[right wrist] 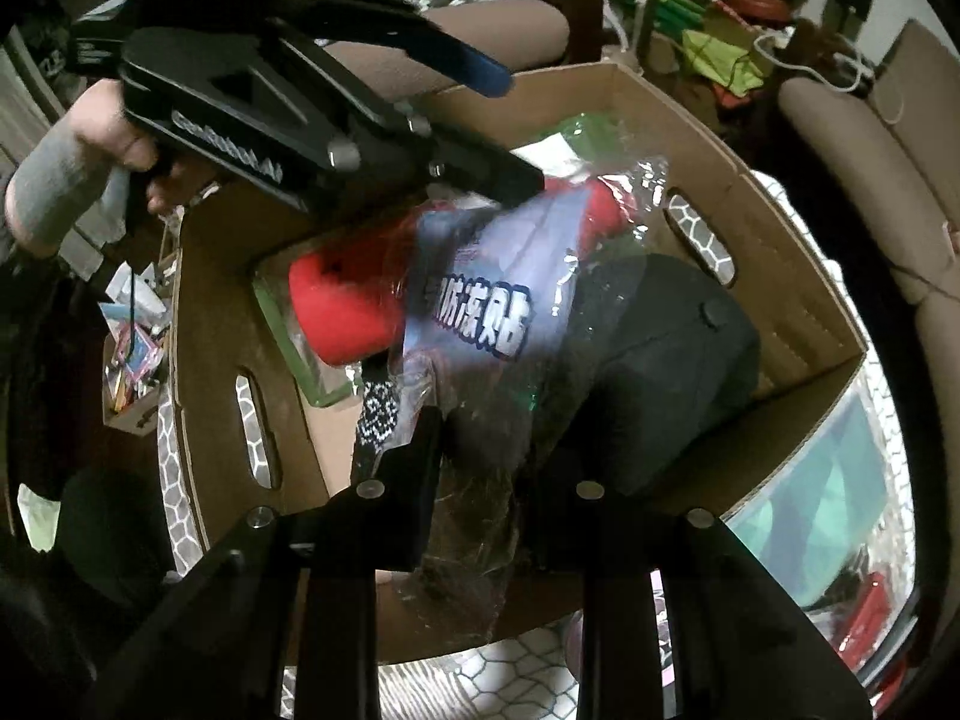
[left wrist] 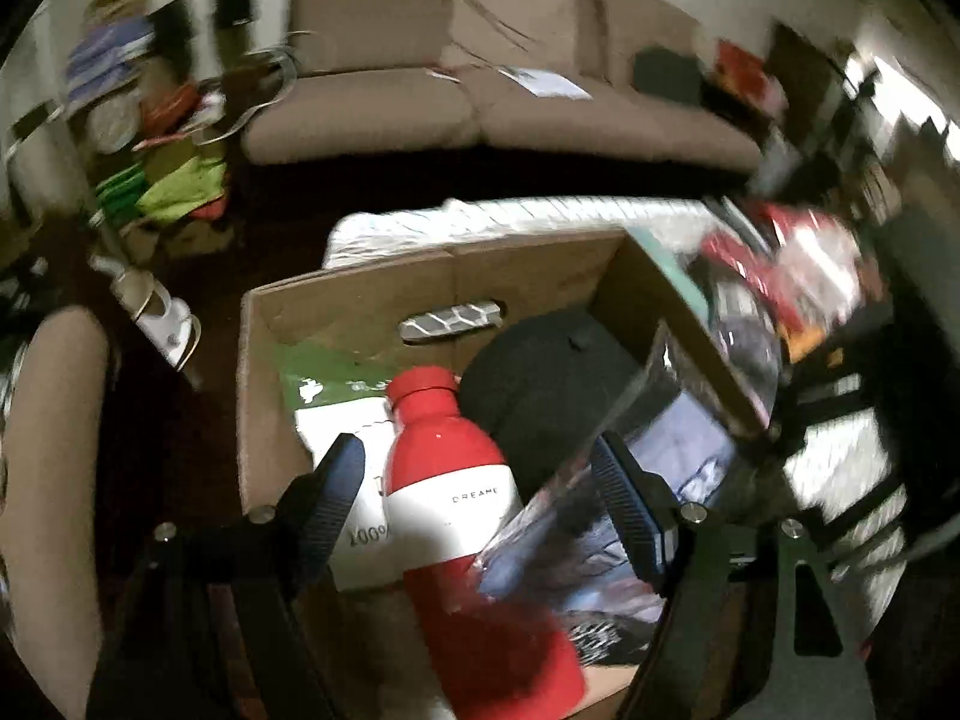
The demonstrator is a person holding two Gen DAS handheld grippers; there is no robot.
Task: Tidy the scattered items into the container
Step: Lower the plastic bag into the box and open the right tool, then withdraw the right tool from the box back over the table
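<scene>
An open cardboard box (left wrist: pixel 360 294) holds a red and white bottle (left wrist: pixel 456 480), a black cap (left wrist: pixel 558 384) and a green and white packet (left wrist: pixel 336 384). My left gripper (left wrist: pixel 480 480) is open above the box, its fingers either side of the bottle without touching it. My right gripper (right wrist: pixel 480 456) is shut on a clear plastic bag with blue print (right wrist: pixel 480 300) and holds it over the box (right wrist: pixel 780 252), above the bottle (right wrist: pixel 342 306) and cap (right wrist: pixel 672 348). The bag also shows at the left gripper's right finger (left wrist: pixel 672 438). The left gripper (right wrist: pixel 522 126) reaches in from the upper left of the right wrist view.
A brown sofa (left wrist: pixel 510 90) stands behind the box. White bedding (left wrist: pixel 540 216) lies past the box's far wall. Red packets (left wrist: pixel 798 264) pile up at right. A cluttered shelf (left wrist: pixel 150 120) and a white sandal (left wrist: pixel 162 318) are at left. A small box of oddments (right wrist: pixel 132 360) sits beside the box.
</scene>
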